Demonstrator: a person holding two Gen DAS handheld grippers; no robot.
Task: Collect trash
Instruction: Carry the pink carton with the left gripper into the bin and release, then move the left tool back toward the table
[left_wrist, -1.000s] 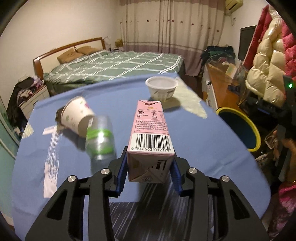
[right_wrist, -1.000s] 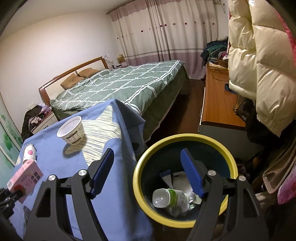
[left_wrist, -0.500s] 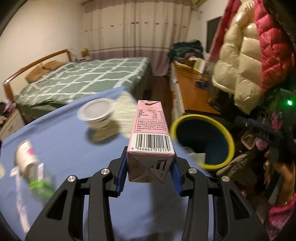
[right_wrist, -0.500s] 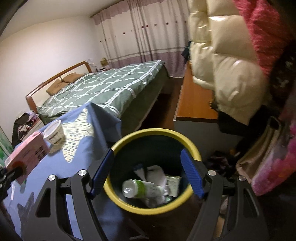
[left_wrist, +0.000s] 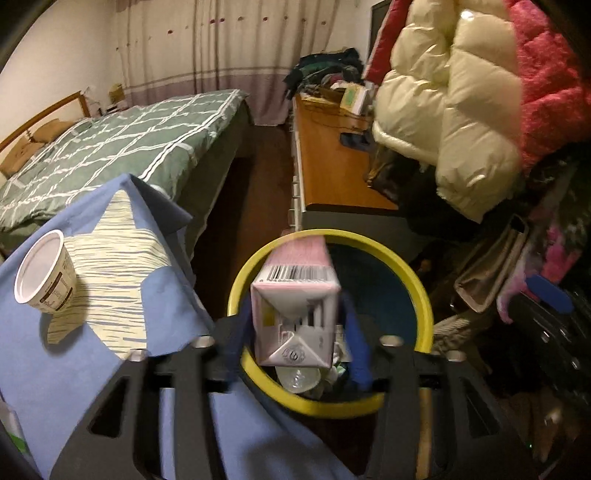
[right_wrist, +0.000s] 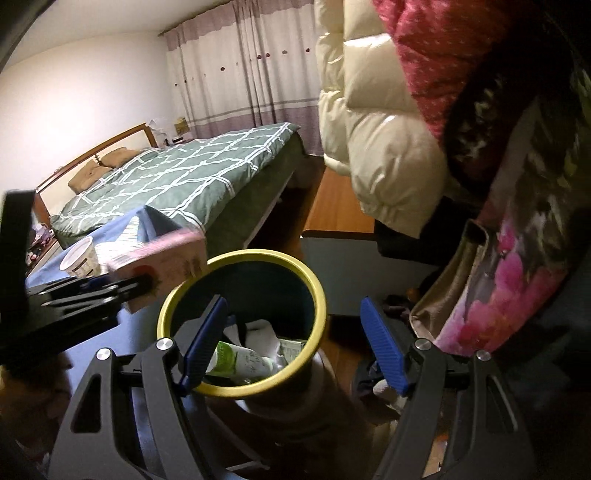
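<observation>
A pink milk carton (left_wrist: 295, 306) hangs tilted over the yellow-rimmed trash bin (left_wrist: 421, 295), between the fingers of my left gripper (left_wrist: 295, 350). The jaws are opening and the blurred blue pads stand just off the carton's sides. From the right wrist view the carton (right_wrist: 173, 258) sits above the bin's left rim (right_wrist: 258, 254), with the left gripper (right_wrist: 140, 284) behind it. My right gripper (right_wrist: 291, 343) is open and holds nothing, above the bin's near right side. A green-labelled bottle (right_wrist: 240, 360) and crumpled paper lie inside the bin.
A white paper cup (left_wrist: 44, 277) stands on the blue tablecloth (left_wrist: 74, 369) left of the bin. A bed (left_wrist: 122, 147) lies beyond, a wooden desk (left_wrist: 332, 166) behind the bin. Puffy coats (left_wrist: 461, 110) and bags crowd the right side.
The left gripper swung right from over the table to over the bin, carrying the carton. Its jaws have spread and the carton has tipped forward. The right gripper drifted rightward beside the bin.
</observation>
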